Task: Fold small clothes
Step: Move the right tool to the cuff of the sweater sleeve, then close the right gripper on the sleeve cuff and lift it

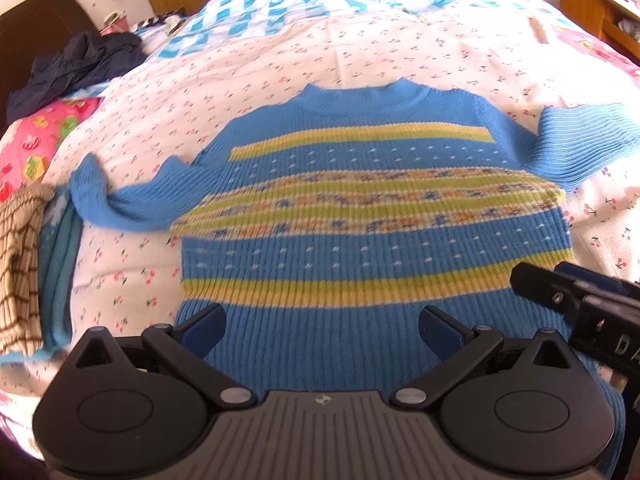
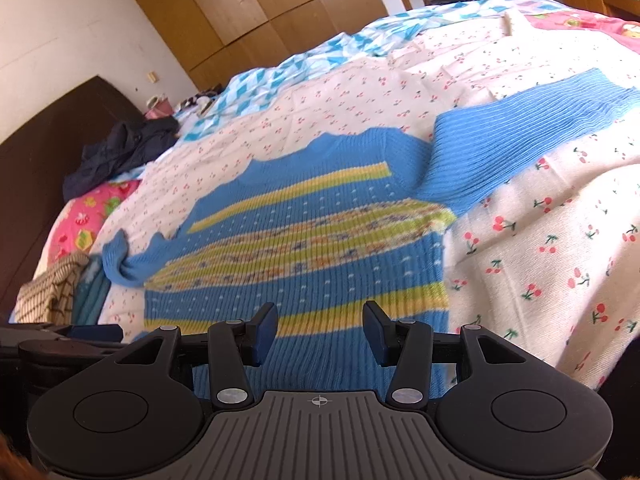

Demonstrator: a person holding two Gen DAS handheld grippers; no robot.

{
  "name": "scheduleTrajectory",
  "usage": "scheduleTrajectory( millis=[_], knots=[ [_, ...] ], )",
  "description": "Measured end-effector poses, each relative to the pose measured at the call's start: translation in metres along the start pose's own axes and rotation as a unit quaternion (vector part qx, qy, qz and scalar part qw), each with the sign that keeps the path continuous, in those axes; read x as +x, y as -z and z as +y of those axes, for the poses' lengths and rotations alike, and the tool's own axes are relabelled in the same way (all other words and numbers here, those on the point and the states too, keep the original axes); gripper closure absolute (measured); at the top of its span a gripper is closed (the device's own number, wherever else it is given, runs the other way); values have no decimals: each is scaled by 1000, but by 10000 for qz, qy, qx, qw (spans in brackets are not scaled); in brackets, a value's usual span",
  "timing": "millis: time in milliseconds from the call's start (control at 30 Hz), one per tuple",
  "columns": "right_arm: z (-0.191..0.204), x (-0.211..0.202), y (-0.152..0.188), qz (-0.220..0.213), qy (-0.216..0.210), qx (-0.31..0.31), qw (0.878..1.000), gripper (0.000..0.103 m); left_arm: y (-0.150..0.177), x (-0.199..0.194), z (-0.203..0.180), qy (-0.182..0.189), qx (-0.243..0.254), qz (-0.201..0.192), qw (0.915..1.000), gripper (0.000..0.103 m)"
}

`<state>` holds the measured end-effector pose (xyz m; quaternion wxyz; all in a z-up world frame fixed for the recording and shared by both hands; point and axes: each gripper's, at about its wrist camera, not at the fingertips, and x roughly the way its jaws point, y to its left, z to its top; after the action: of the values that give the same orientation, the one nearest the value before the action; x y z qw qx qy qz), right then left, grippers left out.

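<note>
A small blue knit sweater [image 1: 372, 216] is lying flat, front up, on a cherry-print bedspread [image 1: 248, 64], its neckline pointing away from both cameras and its hem nearest them. Going from left to right across it: the left sleeve [image 1: 120, 204] is lying crumpled and twisted at the cuff, the body is showing yellow-green stripes, rows of white flecks and a busy patterned band across the chest, and the right sleeve [image 1: 584, 144] is stretching out smooth toward the far right.

At the left edge of the bed, a cream checked garment [image 1: 20, 264] is sitting folded with a teal item [image 1: 60, 272] just beside it, close to the crumpled cuff. Behind them, a pink printed pillow [image 1: 32, 140] and a heap of dark clothing [image 1: 76, 64] are lying against the dark headboard [image 2: 48, 148]. A blue-and-white diamond quilt [image 1: 280, 8] is covering the far side, with wooden wardrobes [image 2: 260, 4] beyond.

The left gripper [image 1: 320, 332] is hovering over the hem with its fingers spread wide, holding nothing. The right gripper [image 2: 320, 332] is hovering near the hem's right part, fingers parted a moderate way and also empty; in the left wrist view it is reaching in over the sweater's lower right corner.
</note>
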<state>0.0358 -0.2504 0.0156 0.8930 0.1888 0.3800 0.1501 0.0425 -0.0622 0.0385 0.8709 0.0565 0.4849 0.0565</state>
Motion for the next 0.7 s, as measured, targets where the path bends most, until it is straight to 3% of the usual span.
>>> scheduleTrajectory(
  millis=[133, 300, 533, 700],
  knots=[
    [-35, -10, -21, -423, 262, 573, 9971, 56, -17, 0, -17, 170, 201, -195, 9995, 0],
    [-96, -32, -44, -1010, 837, 1133, 9849, 56, -40, 0, -52, 487, 535, -426, 9965, 0],
    [-189, -40, -81, -1556, 1132, 2041, 9599, 55, -63, 5, -102, 831, 947, -469, 9909, 0],
    [-241, -22, -109, -1848, 969, 2581, 9433, 56, -77, 13, -130, 976, 1099, -435, 9882, 0]
  ],
)
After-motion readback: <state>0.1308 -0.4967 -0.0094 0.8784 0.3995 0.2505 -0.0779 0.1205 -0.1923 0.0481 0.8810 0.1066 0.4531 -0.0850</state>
